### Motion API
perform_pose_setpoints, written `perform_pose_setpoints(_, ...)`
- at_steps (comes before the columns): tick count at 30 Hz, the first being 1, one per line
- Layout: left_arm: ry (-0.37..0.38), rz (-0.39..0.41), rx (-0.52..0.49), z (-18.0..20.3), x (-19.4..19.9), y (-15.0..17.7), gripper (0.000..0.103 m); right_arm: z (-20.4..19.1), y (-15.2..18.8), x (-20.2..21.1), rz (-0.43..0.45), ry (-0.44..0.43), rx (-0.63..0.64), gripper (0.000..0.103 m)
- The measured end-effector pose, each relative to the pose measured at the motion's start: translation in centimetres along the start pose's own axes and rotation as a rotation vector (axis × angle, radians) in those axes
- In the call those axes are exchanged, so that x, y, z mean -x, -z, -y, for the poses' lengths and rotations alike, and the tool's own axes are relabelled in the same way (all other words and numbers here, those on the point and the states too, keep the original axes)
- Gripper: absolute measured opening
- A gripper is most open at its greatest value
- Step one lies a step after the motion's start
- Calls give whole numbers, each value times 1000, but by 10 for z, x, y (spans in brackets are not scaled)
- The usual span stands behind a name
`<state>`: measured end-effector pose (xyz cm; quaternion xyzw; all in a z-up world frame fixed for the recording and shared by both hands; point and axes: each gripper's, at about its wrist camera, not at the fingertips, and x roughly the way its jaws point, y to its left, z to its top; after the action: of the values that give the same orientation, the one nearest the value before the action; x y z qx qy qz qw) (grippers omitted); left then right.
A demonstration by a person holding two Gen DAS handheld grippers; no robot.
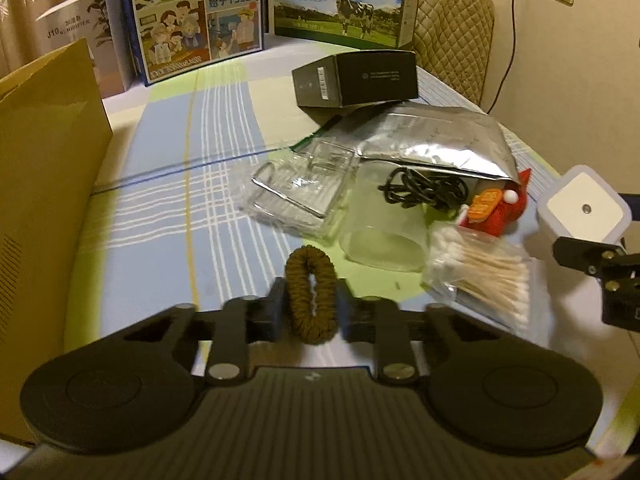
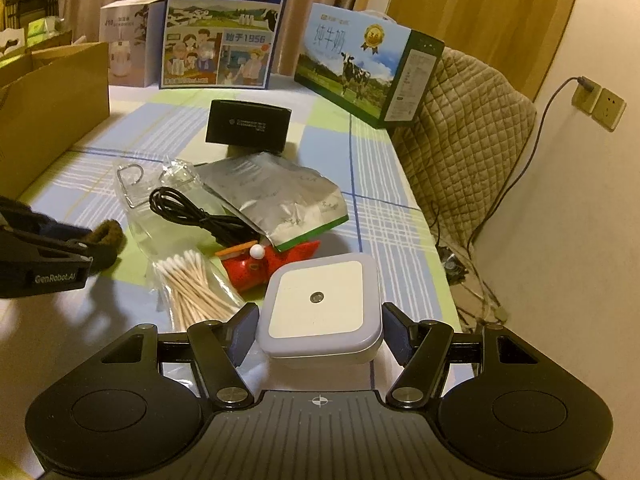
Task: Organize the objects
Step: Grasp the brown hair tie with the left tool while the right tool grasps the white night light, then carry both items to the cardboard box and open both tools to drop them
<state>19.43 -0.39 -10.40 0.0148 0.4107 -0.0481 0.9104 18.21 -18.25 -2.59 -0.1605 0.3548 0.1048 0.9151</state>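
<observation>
brown hair tie [image 1: 311,300] upright in left tool [image 1: 310,312], long axis vertical

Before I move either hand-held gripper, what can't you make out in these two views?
- Inside of the cardboard box: left wrist view, its own wall hides it.
- Label on the black box: right wrist view, print too small.
- Red toy: partly under the foil bag.
- Contact between the right hand-held gripper and white night light: unclear.

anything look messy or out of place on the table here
Yes: the foil bag, black cable, cotton swabs and red toy lie jumbled and overlapping mid-table. Nothing looks spilled or broken.
</observation>
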Motion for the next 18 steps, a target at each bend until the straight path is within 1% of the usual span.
perform_pose_setpoints(4,12,-24,14,0,10,4,15,1,0,6,0,-11,-23,63)
perform_pose_setpoints(9,22,-20,41,-2,32,8,15,2,-2,20,8,-22,-46,63)
perform_pose_setpoints(14,26,19,53,-3,64,2,15,1,-9,43,37,-43,-73,63)
perform_pose_setpoints(18,28,65,52,-8,98,-9,15,-4,-21,65,71,-89,-90,63)
